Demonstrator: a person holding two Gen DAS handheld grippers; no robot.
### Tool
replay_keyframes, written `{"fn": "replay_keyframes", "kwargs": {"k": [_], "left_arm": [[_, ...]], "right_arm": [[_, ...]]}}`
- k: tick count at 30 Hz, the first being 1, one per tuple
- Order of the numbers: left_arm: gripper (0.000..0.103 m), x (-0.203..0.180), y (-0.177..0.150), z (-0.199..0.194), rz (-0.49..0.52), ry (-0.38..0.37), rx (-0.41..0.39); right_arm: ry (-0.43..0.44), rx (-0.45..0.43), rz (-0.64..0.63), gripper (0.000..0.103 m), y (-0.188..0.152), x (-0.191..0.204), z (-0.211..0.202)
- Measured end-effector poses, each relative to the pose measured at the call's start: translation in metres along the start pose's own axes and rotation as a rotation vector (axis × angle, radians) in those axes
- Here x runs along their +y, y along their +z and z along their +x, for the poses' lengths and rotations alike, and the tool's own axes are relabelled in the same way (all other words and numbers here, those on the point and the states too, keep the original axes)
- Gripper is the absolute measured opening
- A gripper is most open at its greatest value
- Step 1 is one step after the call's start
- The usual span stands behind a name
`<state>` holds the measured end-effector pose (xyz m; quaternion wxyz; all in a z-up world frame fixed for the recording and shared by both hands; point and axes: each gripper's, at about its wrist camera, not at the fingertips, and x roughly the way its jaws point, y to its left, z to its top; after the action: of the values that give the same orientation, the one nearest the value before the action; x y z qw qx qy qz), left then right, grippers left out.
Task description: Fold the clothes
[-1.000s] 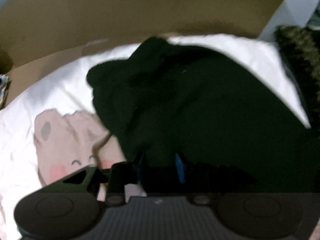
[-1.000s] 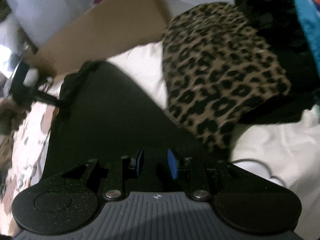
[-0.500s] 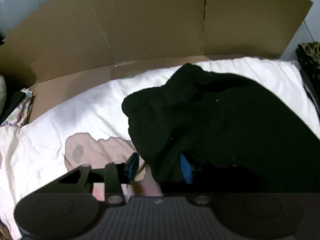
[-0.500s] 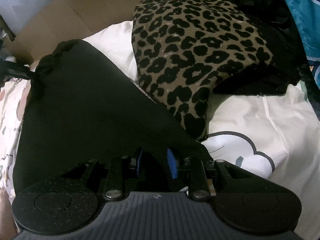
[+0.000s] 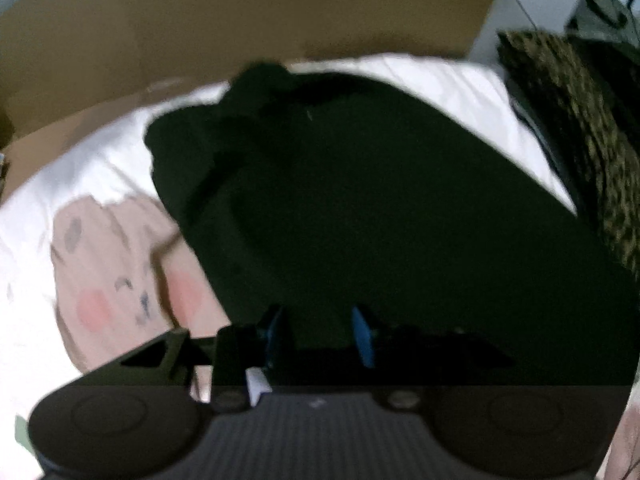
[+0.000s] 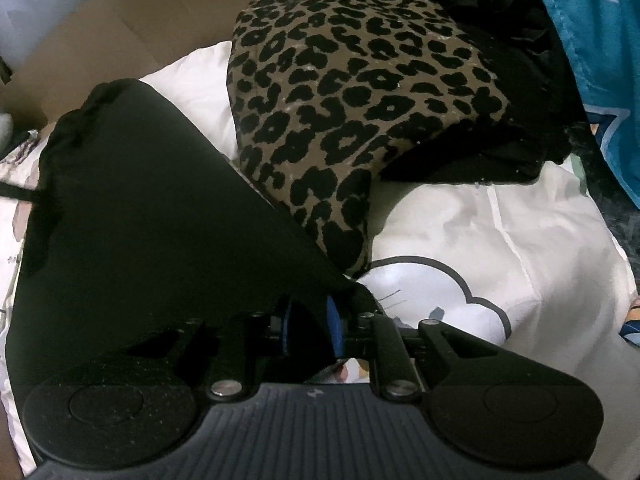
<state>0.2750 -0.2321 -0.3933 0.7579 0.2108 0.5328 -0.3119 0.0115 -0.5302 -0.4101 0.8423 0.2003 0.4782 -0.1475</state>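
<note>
Black garment (image 5: 360, 200) edge blurred between jaws

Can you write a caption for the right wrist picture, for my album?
Right gripper pinching a corner of the black garment beside folded leopard-print cloth.

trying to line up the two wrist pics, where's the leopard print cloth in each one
Left wrist: leopard cloth at the far right edge, blurred, beyond the black garment.
Right wrist: leopard cloth at upper centre, folded, right of the black garment.
Shared landmark: the cardboard behind the bedding, across the top in the left view, upper left in the right view.
</note>
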Motion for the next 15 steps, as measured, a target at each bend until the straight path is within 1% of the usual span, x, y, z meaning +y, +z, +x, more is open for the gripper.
{"fn": "replay_keyframes", "kwargs": {"k": [2,6,9,12,15], "left_arm": [[0.038,-0.004,-0.011,0.001,0.003,0.002,0.018],[0.038,-0.014,-0.033,-0.007,0.022,-0.001,0.011],[0.038,-0.018,-0.049,-0.013,0.002,-0.009,0.015],[0.038,-0.023,-0.062,-0.021,0.006,-0.019,-0.006],[0.038,-0.019,-0.066,-0.025,-0.017,-0.026,-0.017]], "right_arm": [[-0.005,0.004,-0.003,0.024,0.000,0.000,-0.001],[0.008,0.010,0.015,0.027,0.002,0.001,-0.006],[0.019,0.000,0.010,0.027,0.003,0.006,-0.010],[0.041,-0.011,-0.001,0.027,0.004,0.014,-0.015],[0.081,-0.028,-0.038,0.028,0.006,0.026,-0.019]]}}
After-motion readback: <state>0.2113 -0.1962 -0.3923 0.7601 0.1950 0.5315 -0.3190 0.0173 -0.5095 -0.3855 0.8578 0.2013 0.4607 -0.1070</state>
